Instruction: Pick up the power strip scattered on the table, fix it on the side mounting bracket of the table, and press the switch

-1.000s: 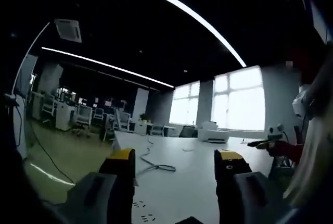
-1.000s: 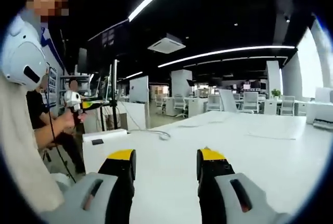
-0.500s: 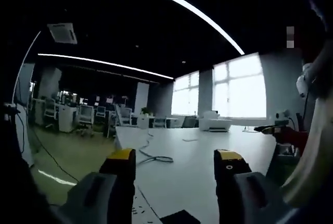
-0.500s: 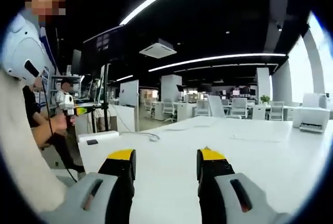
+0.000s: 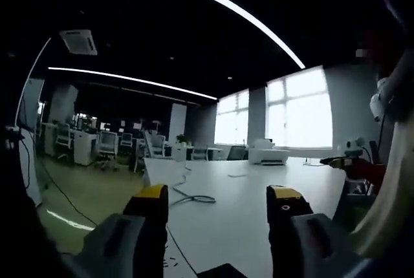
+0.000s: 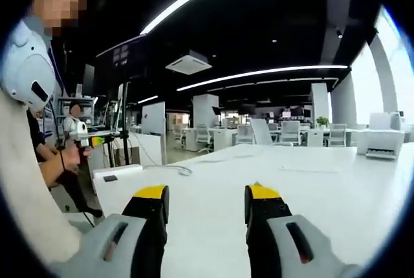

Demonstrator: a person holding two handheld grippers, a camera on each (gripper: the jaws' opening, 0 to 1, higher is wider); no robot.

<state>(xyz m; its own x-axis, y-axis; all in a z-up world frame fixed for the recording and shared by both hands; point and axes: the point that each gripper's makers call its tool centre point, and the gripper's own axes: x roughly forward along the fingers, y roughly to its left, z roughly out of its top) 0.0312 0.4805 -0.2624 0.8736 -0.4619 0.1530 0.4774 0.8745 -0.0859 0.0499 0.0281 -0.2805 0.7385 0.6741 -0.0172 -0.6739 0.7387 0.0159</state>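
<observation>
Power strip first: I take the white block (image 6: 116,173) near the far-left corner of the white table (image 6: 336,194) in the right gripper view to be it, though at that range I can't be certain, and a thin cable (image 6: 169,169) trails from it across the top. Nearest to hand, the right gripper (image 6: 204,205) floats low over bare tabletop, jaws spread with nothing between them. The left gripper (image 5: 220,205) is likewise parted and empty, hovering near the table's edge, a looped cable (image 5: 194,198) lying beyond it. Judging by this, the pickup has not begun; this looks like the approach. Next, one gripper would need to travel to that block, line up across its narrow side and close. Farther off sits a printer (image 5: 268,156), then windows (image 5: 297,117) and rows of office chairs (image 6: 297,134).
</observation>
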